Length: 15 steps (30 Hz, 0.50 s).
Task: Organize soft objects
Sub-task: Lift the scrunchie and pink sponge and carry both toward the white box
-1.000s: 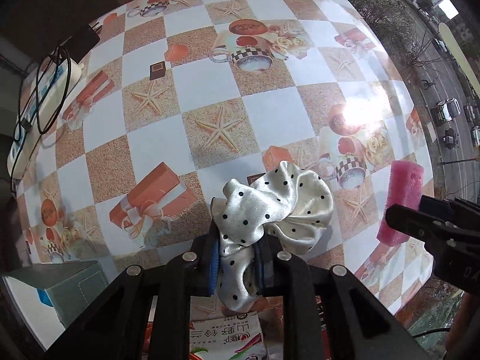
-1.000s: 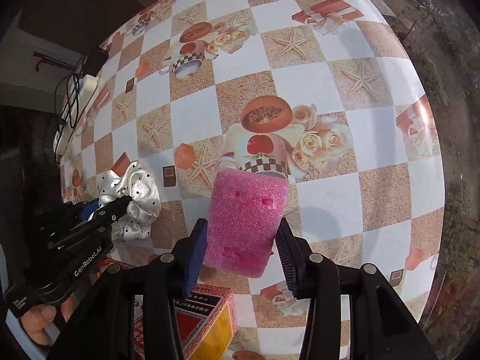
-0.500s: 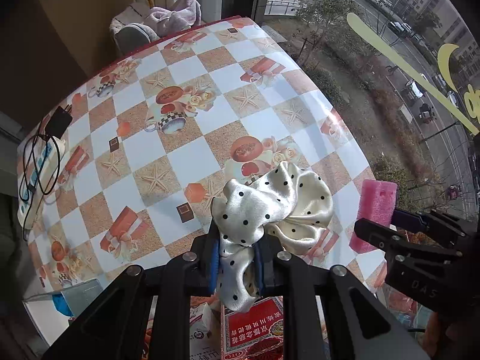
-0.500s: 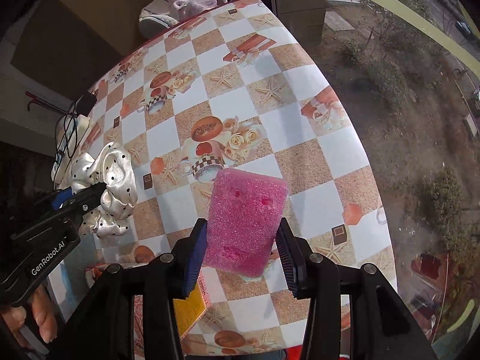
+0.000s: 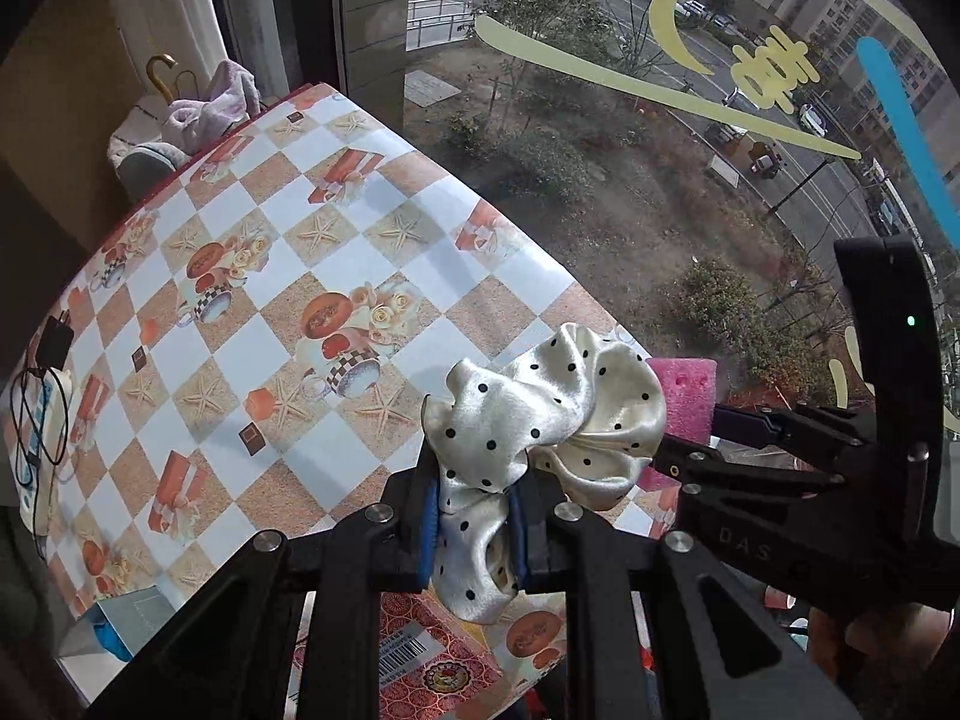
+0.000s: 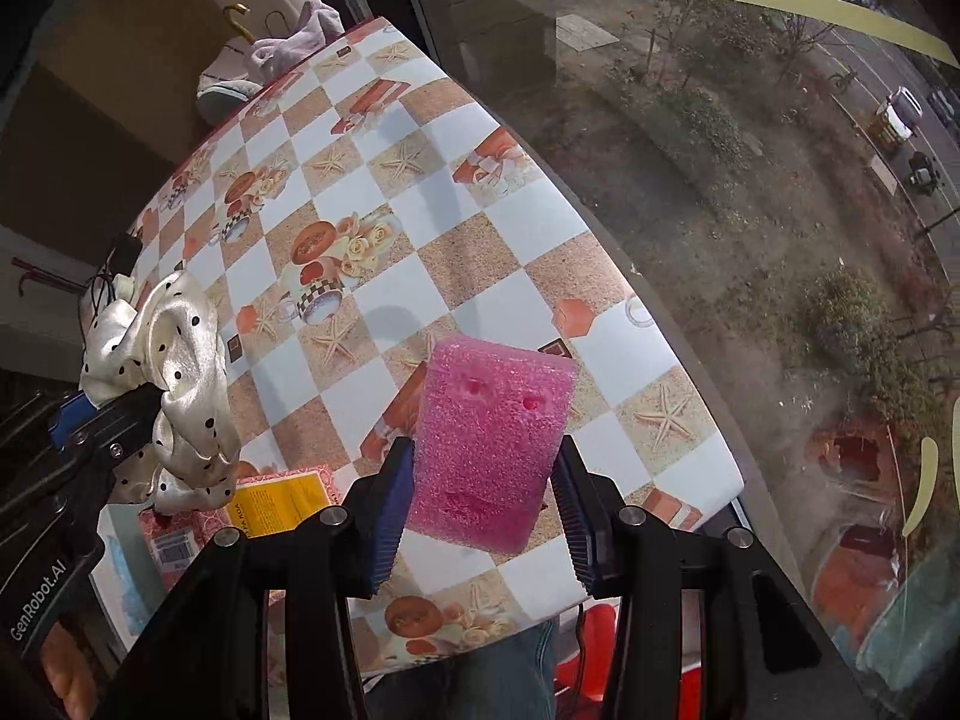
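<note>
Nearest in the left wrist view, the left gripper [image 5: 471,531] has its jaws clamped tight on a fold of the cream satin scrunchie with black dots [image 5: 540,414], which bunches up above the blue pads and hangs clear of the table [image 5: 384,294]. Nearest in the right wrist view, the right gripper [image 6: 483,510] holds the pink sponge [image 6: 489,441] upright, jaws part-way apart and pressing its two sides; the sponge has two small dents near its top. The two grippers sit close side by side, the right one just to the right of the scrunchie in the left view, with "DAS" faintly on its body; the left one's body reads "GenRobot.AI" in the right view, a hand [image 6: 60,678] showing under it. Below the held things, at the near table edge, lies a red patterned box [image 5: 438,654] with a barcode label and a yellow panel of print too small to read, and beside it a pale blue box [image 5: 120,624]. A person's jeans [image 6: 480,678] show under the near edge. The checked tablecloth, printed with starfish, gift boxes and teacups, is bare across its middle and far part. At its left edge lie a white power strip [image 5: 42,420] with black cables and a black adapter [image 5: 55,339]. Past the far corner sit a pink cloth [image 5: 204,105] and hooked handles. The right edge runs along a window [image 5: 690,150] with yellow and blue stickers, and a street with cars beyond.
</note>
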Available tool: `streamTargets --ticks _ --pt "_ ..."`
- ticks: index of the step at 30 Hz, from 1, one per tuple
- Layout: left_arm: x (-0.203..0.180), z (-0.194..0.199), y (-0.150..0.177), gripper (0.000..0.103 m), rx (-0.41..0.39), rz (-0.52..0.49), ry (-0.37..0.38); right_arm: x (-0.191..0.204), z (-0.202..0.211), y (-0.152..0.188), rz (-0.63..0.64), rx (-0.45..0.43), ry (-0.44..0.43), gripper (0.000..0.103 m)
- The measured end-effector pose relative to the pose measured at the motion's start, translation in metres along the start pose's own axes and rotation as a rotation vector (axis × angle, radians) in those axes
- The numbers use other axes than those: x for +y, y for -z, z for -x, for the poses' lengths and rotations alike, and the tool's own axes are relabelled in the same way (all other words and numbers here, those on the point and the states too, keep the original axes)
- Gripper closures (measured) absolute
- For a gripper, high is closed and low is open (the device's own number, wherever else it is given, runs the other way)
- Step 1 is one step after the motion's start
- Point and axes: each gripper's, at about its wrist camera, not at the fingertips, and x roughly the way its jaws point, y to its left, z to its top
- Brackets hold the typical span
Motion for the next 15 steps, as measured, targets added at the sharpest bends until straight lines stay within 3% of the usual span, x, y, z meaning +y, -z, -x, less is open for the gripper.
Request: streamTargets --ticks 15 --pt "-0.037 0.027 0.054 0.082 0.003 -0.129 0.090 -0.011 0.016 0.048 -0.058 -0.008 0.038 0.056"
